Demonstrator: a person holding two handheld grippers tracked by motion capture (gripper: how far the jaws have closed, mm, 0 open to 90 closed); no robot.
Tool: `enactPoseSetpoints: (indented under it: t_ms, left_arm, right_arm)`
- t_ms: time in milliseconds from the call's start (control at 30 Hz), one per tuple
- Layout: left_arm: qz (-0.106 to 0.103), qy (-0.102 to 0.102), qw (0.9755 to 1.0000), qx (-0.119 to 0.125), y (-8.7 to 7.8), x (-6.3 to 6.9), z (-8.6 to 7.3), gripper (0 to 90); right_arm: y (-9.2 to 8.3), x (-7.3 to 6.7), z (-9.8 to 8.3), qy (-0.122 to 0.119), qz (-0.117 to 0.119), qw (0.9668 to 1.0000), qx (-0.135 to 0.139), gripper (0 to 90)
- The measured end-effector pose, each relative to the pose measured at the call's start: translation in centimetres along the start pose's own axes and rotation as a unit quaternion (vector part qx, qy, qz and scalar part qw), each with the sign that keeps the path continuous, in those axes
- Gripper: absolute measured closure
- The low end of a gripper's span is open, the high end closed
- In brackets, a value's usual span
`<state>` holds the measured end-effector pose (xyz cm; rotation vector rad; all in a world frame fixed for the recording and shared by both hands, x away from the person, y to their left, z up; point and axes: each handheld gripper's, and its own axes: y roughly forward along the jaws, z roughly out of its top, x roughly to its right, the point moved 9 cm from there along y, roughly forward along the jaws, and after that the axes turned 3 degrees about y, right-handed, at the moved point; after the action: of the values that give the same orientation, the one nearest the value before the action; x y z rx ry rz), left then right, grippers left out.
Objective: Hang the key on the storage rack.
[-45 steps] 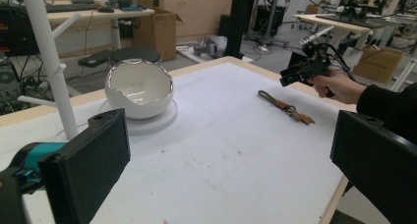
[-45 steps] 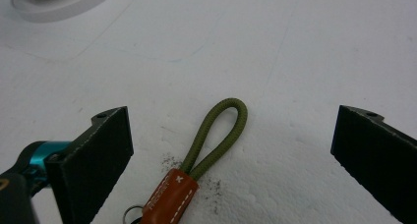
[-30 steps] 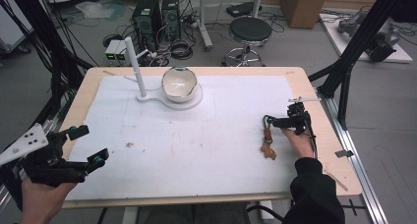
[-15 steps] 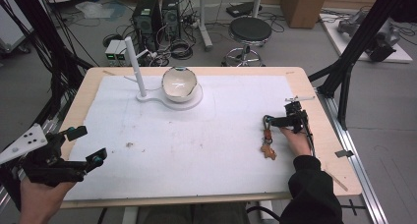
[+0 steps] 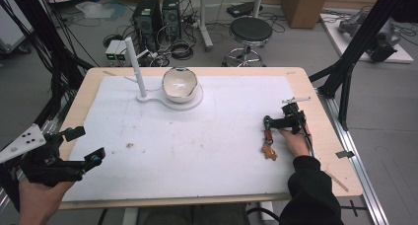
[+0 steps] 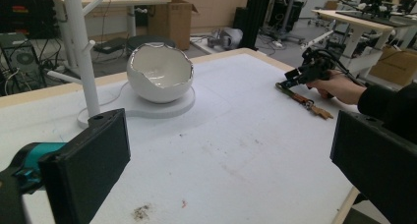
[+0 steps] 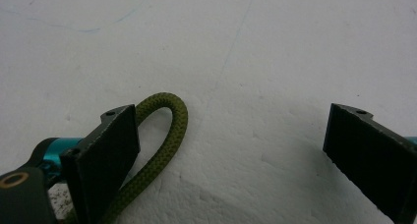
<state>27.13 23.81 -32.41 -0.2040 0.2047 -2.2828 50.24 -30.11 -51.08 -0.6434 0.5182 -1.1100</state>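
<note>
A keychain (image 5: 268, 145) with an olive-green cord loop (image 7: 169, 135), a brown strap and a tan tag lies on the white mat (image 5: 207, 136) at the right. My right gripper (image 5: 270, 121) hovers low over the loop end, open. The loop lies against the inner side of its left jaw and nothing is clamped (image 7: 231, 155). My left gripper (image 5: 85, 145) is held at the table's near left corner, open and empty (image 6: 226, 155), pointing across the mat. From there I see the keychain (image 6: 307, 100) under the right gripper (image 6: 305, 72).
A white cracked-egg-shaped bowl (image 5: 180, 83) sits on a white base with an upright peg post (image 5: 135, 67) at the back of the mat. Small brown crumbs (image 5: 130, 146) lie left of centre. The wooden table edge (image 5: 340, 151) runs close to the right hand.
</note>
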Motion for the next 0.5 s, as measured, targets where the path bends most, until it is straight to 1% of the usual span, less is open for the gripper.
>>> enactPoseSetpoints:
  t_ms: [100, 167, 267, 300, 333, 367, 400, 433, 467, 500]
  left_arm:
    - [0.001, -0.002, 1.0, 0.0, 0.0, 0.0, -0.1, 1.9]
    - [0.002, -0.002, 1.0, -0.001, 0.0, -0.1, -0.1, 1.9]
    - [0.002, -0.001, 1.0, 0.001, -0.1, -0.1, 0.0, 1.9]
    - [0.002, -0.001, 1.0, 0.001, -0.1, -0.1, 0.0, 1.9]
    - [0.002, -0.001, 1.0, 0.001, -0.1, -0.1, 0.0, 1.9]
    - [0.002, -0.001, 1.0, 0.001, -0.1, -0.1, 0.0, 1.9]
    - [0.003, -0.001, 1.0, 0.001, -0.1, -0.1, 0.0, 1.9]
    - [0.003, -0.001, 1.0, 0.001, 0.0, -0.2, -0.1, 1.9]
    - [0.003, -0.001, 1.0, -0.001, -0.1, -0.2, -0.1, 1.9]
    - [0.003, -0.002, 1.0, -0.001, -0.1, -0.3, -0.1, 1.9]
  right_arm:
    - [0.0, -0.1, 0.0, -0.004, 0.0, 1.0, 0.0, 8.1]
    - [0.0, -0.2, 0.0, -0.012, -0.004, 0.9999, -0.004, 11.5]
    - [-0.1, -0.4, 0.0, -0.016, 0.001, 0.9999, -0.001, 18.8]
    - [-0.1, -0.4, 0.0, -0.016, 0.001, 0.9999, -0.001, 18.8]
    - [-0.1, -0.5, 0.1, -0.016, 0.004, 0.9999, 0.001, 22.8]
    - [-0.1, -0.5, 0.2, -0.023, 0.006, 0.9997, 0.005, 25.7]
    - [-0.2, -0.8, 0.2, -0.028, 0.009, 0.9996, 0.003, 32.3]
    - [-0.3, -1.0, 0.2, -0.031, 0.013, 0.9994, 0.004, 35.2]
    - [-0.3, -1.0, 0.2, -0.031, 0.013, 0.9994, 0.004, 35.2]
    - [-0.3, -1.1, 0.3, -0.036, 0.015, 0.9992, 0.005, 38.6]
